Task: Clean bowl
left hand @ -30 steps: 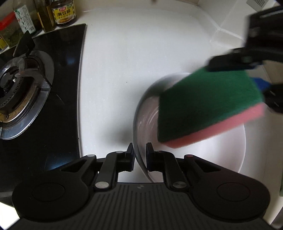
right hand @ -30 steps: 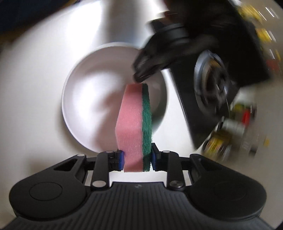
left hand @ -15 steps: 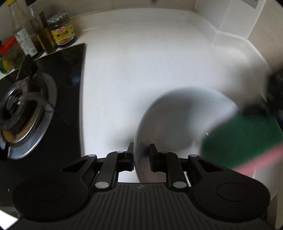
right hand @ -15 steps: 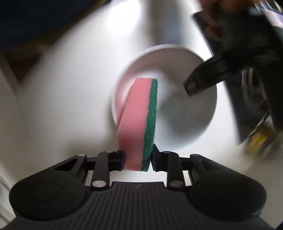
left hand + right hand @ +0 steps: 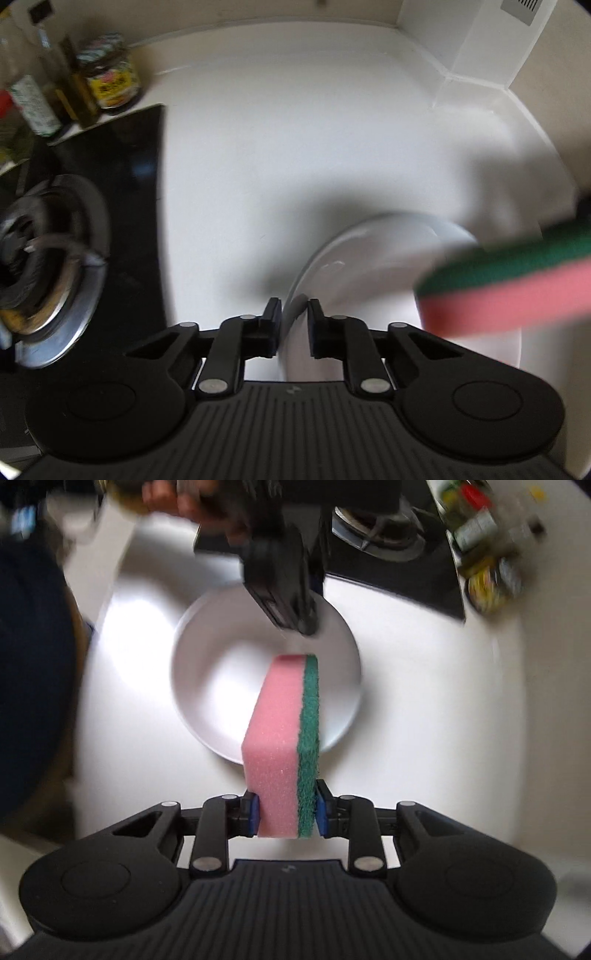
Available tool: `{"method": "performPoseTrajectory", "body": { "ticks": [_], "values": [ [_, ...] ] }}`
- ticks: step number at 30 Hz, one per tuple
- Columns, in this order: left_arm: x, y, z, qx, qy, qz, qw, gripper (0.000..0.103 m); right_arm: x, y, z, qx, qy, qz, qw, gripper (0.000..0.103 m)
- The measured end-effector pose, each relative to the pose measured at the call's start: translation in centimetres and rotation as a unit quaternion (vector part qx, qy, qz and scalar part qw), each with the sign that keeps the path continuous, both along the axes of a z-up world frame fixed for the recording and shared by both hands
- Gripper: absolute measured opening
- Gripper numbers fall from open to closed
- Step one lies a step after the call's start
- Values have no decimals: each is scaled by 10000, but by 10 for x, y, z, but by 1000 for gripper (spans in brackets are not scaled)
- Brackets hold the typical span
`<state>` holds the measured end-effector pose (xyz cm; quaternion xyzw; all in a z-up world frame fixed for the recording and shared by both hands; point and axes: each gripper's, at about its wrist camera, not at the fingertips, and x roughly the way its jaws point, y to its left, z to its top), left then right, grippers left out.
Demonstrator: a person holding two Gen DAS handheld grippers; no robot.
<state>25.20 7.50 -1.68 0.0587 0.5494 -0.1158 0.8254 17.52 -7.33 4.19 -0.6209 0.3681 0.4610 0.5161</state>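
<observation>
Sponge (image 5: 284, 746) raised above bowl (image 5: 221, 657).

- The bowl (image 5: 229, 686) stands on the countertop (image 5: 295, 129), and every place below is told from it as the left wrist view shows it.
- The hob (image 5: 122, 206) lies on the countertop to the bowl's left, apart from it, with its burner (image 5: 48, 258) further left.
- A jar (image 5: 110, 77) and bottles (image 5: 33, 99) stand behind the hob, far left of the bowl, against the back wall.
- The left gripper (image 5: 292, 314) straddles the bowl's near left rim, one finger outside and one inside.
- The sponge (image 5: 284, 746) sits between the fingers of the right gripper (image 5: 286, 808), above the bowl's right side, apart from it.
</observation>
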Motion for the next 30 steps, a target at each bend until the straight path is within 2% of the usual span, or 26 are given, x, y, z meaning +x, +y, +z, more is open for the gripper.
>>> {"method": "performPoseTrajectory", "body": {
  "ticks": [2, 4, 8, 10, 13, 15, 16, 18, 20, 21, 22, 23, 25, 27, 29, 30],
  "values": [
    [-10, 2, 1, 65, 32, 147, 9999, 15, -6, 10, -15, -239, -423, 646, 9967, 25],
    [-22, 5, 1, 69, 111, 352, 9993, 15, -9, 17, -27, -424, -648, 1108, 9908, 25],
    [-33, 9, -2, -107, 292, 651, 9974, 17, -17, 31, -55, -874, -1081, 2040, 9690, 25],
    [-37, 9, -3, -105, 293, 786, 9964, 18, -24, 30, -61, -1088, -1294, 2428, 9552, 25],
    [-34, 3, -5, 121, 216, 726, 9971, 19, -42, 20, -73, -1638, -1586, 3212, 9191, 25],
    [-30, 0, -7, 200, 160, 635, 9977, 19, -56, 11, -77, -2036, -1594, 3530, 8992, 25],
    [-27, -1, -8, 199, 117, 573, 9981, 19, -61, 9, -76, -2120, -1510, 3498, 9000, 25],
    [-19, -2, -10, 58, 20, 404, 9992, 19, -65, 12, -68, -2132, -1080, 3044, 9221, 25],
    [-11, -4, -11, -68, -26, 226, 9997, 19, -63, 18, -57, -1932, -585, 2523, 9463, 25],
    [-4, -6, -11, -198, -16, 72, 9998, 19, -59, 21, -47, -1699, -144, 2043, 9639, 25],
    [0, -7, -12, -301, 19, -24, 9995, 20, -55, 24, -38, -1458, 298, 1552, 9766, 25],
    [6, -10, -12, -416, 85, -167, 9990, 20, -51, 27, -31, -1219, 668, 1105, 9841, 25],
    [18, -13, -13, -625, 211, -405, 9970, 20, -41, 29, -22, -741, 1108, 358, 9904, 25],
    [30, -13, -14, -820, 467, -533, 9941, 20, -26, 25, -16, -166, 1397, -554, 9885, 25],
    [38, -8, -14, -951, 761, -479, 9914, 15, -17, 15, -14, 133, 1419, -991, 9848, 25],
    [39, -4, -13, -1015, 865, -471, 9899, 14, -17, 10, -13, 170, 1231, -969, 9875, 25]
  ]
}}
